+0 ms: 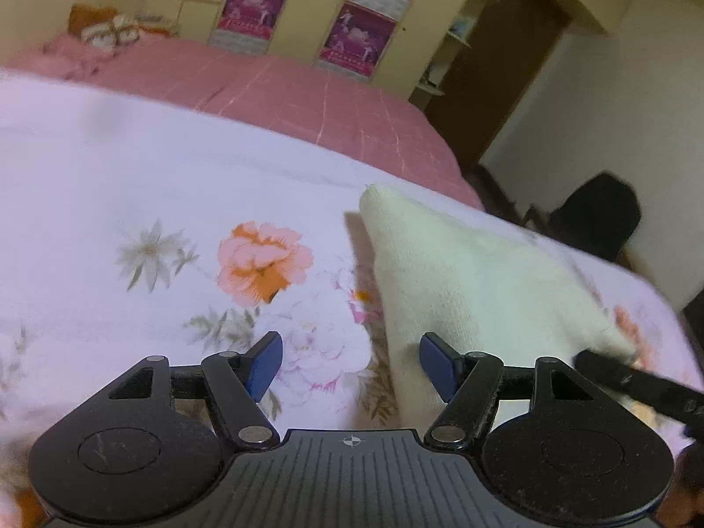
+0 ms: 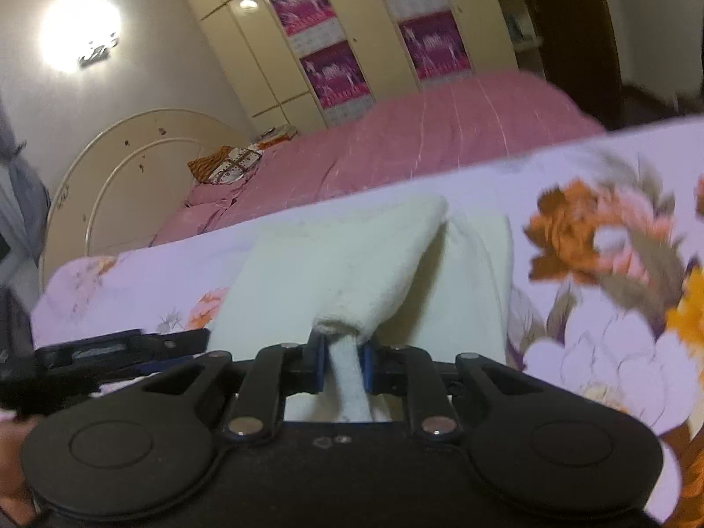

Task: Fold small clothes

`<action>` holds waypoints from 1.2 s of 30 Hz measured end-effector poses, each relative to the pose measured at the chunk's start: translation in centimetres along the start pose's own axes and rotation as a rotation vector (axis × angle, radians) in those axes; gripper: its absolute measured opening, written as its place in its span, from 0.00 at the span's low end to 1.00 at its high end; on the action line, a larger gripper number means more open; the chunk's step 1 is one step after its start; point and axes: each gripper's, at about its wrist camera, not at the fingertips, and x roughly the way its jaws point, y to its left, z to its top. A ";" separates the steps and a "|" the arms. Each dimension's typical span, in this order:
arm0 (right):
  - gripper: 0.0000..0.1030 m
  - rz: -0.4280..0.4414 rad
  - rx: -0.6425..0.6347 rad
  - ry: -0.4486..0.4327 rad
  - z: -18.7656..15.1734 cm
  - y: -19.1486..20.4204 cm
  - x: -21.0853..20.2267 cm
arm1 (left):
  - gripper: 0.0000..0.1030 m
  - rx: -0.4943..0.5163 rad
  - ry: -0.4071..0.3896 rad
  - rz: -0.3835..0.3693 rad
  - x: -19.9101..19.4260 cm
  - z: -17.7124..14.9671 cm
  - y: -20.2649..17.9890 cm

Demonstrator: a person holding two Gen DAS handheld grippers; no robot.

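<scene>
A small cream knitted garment (image 1: 462,273) lies on the floral white sheet (image 1: 132,185) of a bed. In the left wrist view my left gripper (image 1: 350,352) hovers open over the sheet. Its right blue pad (image 1: 435,365) is at the garment's near left edge, and nothing sits between the pads. In the right wrist view my right gripper (image 2: 343,345) is shut on a pinched corner of the cream garment (image 2: 334,259), which rises from the sheet into the jaws while the rest fans out flat beyond. The right gripper's black body (image 1: 638,383) shows at the garment's right edge in the left view.
A pink checked bedspread (image 1: 273,88) covers the bed beyond the floral sheet. Cream wardrobes with purple posters (image 2: 330,70) stand behind. Patterned cloths (image 2: 229,163) lie by the round headboard (image 2: 114,163). A dark object (image 1: 598,220) sits off the bed's right edge.
</scene>
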 end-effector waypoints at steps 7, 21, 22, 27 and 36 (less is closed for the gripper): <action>0.14 -0.060 -0.007 -0.043 0.5 -1.7 -2.5 | 0.67 0.091 0.014 -0.029 0.8 0.0 -3.8; 0.15 0.068 0.372 0.029 -1.6 -8.2 -0.8 | 0.67 0.166 0.054 -0.023 1.1 1.5 -4.3; 0.15 0.067 0.359 0.031 -1.6 -8.1 -0.8 | 0.67 0.170 0.058 -0.023 1.0 1.6 -4.4; 0.24 0.120 0.380 0.065 -1.8 -8.7 -1.9 | 0.67 0.187 0.045 -0.051 -0.7 1.7 -4.6; 0.24 0.163 0.425 0.087 -5.9 -9.8 -5.1 | 0.67 0.155 0.046 -0.086 -3.5 -2.4 -3.8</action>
